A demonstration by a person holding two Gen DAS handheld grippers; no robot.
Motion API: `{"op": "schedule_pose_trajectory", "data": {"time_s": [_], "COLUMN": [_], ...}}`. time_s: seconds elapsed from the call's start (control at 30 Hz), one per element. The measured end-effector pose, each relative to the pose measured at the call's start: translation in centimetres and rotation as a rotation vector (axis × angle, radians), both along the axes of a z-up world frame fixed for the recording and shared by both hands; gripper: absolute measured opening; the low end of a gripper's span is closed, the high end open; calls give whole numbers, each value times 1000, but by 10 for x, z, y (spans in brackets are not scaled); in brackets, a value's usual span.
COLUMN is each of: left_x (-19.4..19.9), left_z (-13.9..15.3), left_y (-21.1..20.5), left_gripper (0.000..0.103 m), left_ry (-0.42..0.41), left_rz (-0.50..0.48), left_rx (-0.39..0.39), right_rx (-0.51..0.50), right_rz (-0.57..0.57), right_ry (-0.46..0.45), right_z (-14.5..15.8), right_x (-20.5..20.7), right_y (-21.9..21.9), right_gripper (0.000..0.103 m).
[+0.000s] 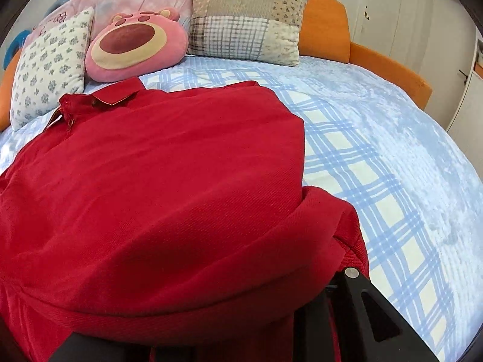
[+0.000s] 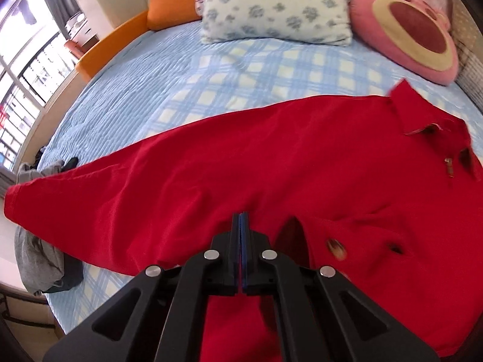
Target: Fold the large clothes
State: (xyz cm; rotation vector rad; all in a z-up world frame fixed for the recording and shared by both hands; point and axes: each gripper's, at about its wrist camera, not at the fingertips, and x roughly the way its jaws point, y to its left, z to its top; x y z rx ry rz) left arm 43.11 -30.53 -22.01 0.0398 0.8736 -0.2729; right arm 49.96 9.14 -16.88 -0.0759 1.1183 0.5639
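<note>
A red collared shirt (image 1: 151,181) lies spread on the blue checked bedspread (image 1: 377,157), with its collar (image 1: 114,99) toward the pillows. In the left wrist view the near hem is lifted and draped over my left gripper (image 1: 320,307). The cloth hides the fingertips and appears pinched between them. In the right wrist view the red shirt (image 2: 241,166) runs across the bed, with its button placket (image 2: 335,247) at the right. My right gripper (image 2: 240,218) hangs just over the near edge, pads pressed together, and I see no cloth between them.
A floral pillow (image 2: 274,6), a pink bear cushion (image 2: 413,30) and a patchwork pillow (image 1: 244,15) line the orange headboard (image 1: 326,27). A grey garment (image 2: 39,259) lies bunched at the bed's left edge near a window (image 2: 27,69). Bare bedspread stretches right of the shirt.
</note>
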Motion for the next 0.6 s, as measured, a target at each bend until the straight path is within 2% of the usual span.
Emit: {"op": "schedule_pose_trajectory", "data": {"time_s": [0.13,0.27,0.37,0.4,0.43,0.53,0.6], "left_x": [-1,-2,-4,-8,-14,-40,-51], "left_z": [0,0,4,7,12,42,59], "left_y": [3,0,-2,1,7,50,82], "left_gripper": [26,37,51,71,84,94,94], "left_ry": [7,16,43,47,45,9,-7], "left_rz": [-6,-38,-115,-135,-148,-155,-143], "left_rx": [-35,-42,-2,22,45,43,44], "right_rx": [31,52,61,55,47,55,71], "right_rz": [80,138,136,135,130,105,83], "right_ry": [-5,-24,-99,-134,-167,-229,-247], "right_z": [12,61,117,136,153,201,224], "right_x": [-19,-39,-53,-58,-62,-75,-82], "right_y": [13,0,-27,-38,-49,-90,-121], "right_gripper": [4,5,5,5,5,5,5]}}
